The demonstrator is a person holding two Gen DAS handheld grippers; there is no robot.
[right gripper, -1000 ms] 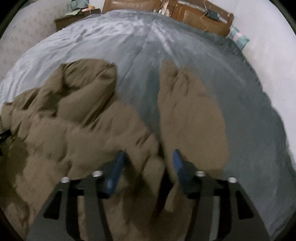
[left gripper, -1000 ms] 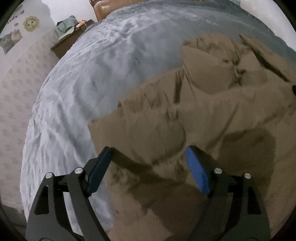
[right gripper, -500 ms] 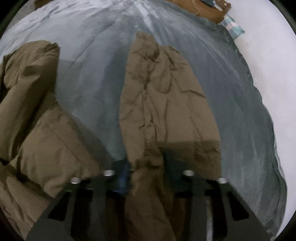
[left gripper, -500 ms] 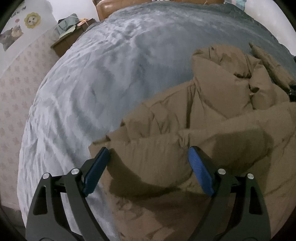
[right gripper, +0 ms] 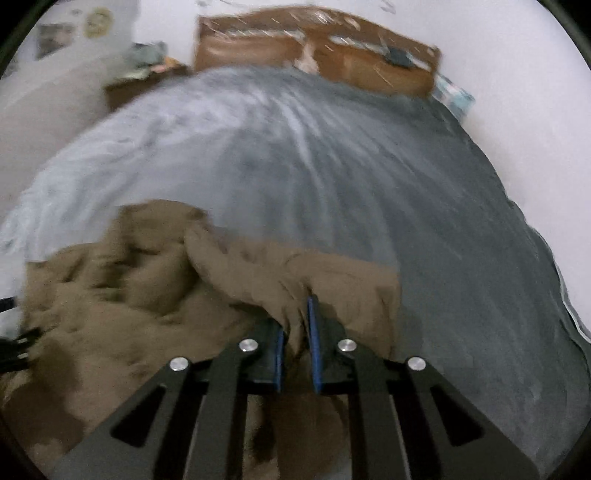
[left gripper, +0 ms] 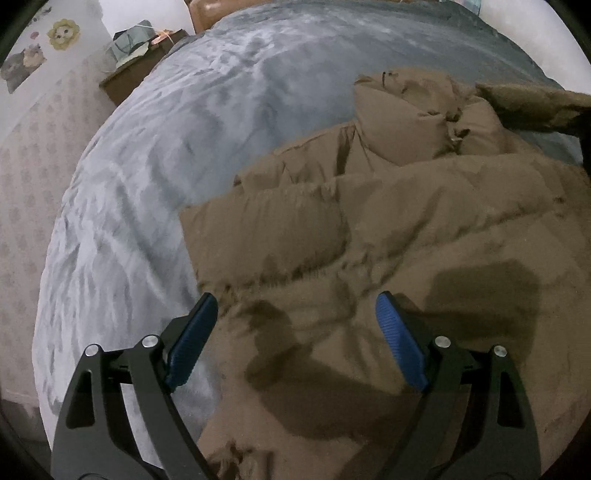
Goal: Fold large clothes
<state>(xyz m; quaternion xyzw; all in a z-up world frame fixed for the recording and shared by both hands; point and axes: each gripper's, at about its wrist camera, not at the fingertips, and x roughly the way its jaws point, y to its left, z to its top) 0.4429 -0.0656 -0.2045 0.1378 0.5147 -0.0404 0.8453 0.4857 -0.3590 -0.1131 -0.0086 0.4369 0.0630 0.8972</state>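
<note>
You are working over a brown puffer jacket (left gripper: 388, 229) that is lying rumpled on a bed covered with a grey-blue blanket (left gripper: 192, 122). The jacket is sitting toward your near side of the bed, with bare blanket stretching away beyond it to the wooden headboard (right gripper: 314, 55).

Your left gripper (left gripper: 295, 332) is hanging above the jacket's quilted body with its jaws spread wide. Nothing is caught between the blue pads (left gripper: 400, 343); the left finger is sitting over the jacket's edge where brown fabric meets the blanket, and the right finger is over the padded panels. Shadows of both fingers are falling on the cloth beneath.

Your right gripper (right gripper: 295, 343) is pinched tight on a fold of the jacket's sleeve (right gripper: 332, 280): brown fabric is bunching up between the two blue pads and draping away from them to the left, toward the rest of the garment. In the left wrist view that same sleeve is showing as a raised strip at the far right edge. The right wrist view is blurred, so finer detail of the grip is hard to read.

A low wooden nightstand (left gripper: 140, 62) with a heap of greenish things on top is standing by the bed's far left corner, and cartoon stickers (left gripper: 62, 33) are showing on the wall beside it.
</note>
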